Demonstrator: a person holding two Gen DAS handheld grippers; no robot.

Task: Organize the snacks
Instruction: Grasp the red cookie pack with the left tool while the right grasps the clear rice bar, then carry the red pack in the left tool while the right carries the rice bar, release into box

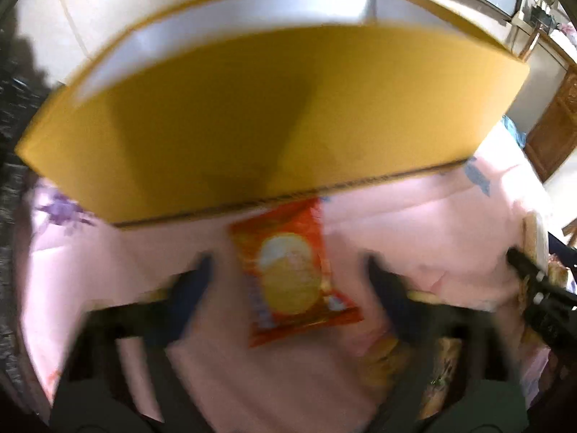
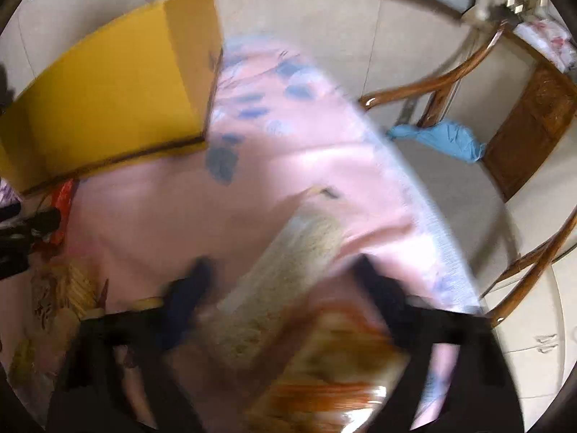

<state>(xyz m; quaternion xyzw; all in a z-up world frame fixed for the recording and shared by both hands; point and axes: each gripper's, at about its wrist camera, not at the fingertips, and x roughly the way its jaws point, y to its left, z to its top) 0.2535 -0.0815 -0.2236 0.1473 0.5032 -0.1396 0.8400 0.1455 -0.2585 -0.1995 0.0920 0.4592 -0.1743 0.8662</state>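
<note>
Counting from the cardboard box [image 1: 252,115], which serves as the landmark: one red snack packet [image 1: 294,278] lies flat on the pink floral cloth [image 1: 414,216], its top edge just against the box's near bottom edge. It shows a round pale cracker or chip picture; the lettering on it is too blurred to read. The left gripper [image 1: 288,270] hangs over this packet with its two dark fingers spread wide, one on each side and not touching it.

Farther from the box, toward the cloth's rounded edge, the right gripper [image 2: 281,274] is also spread open, and between its fingers lies one long clear pack of pale noodles or crisps [image 2: 274,288] (motion blur hides any label). Nearer the camera a second pack with an orange and brown print [image 2: 335,361] overlaps its end; whether the fingers touch either pack cannot be told.

In the right wrist view the box [image 2: 108,90] stands on the far left part of the cloth [image 2: 306,144], with the red packet [image 2: 63,198] and the left gripper [image 2: 32,227] just below it. One more yellowish snack bag [image 2: 61,296] lies on the cloth below those. Beyond the cloth, two wooden chairs [image 2: 432,83] stand on the pale floor, one bearing a blue bag [image 2: 440,137].
</note>
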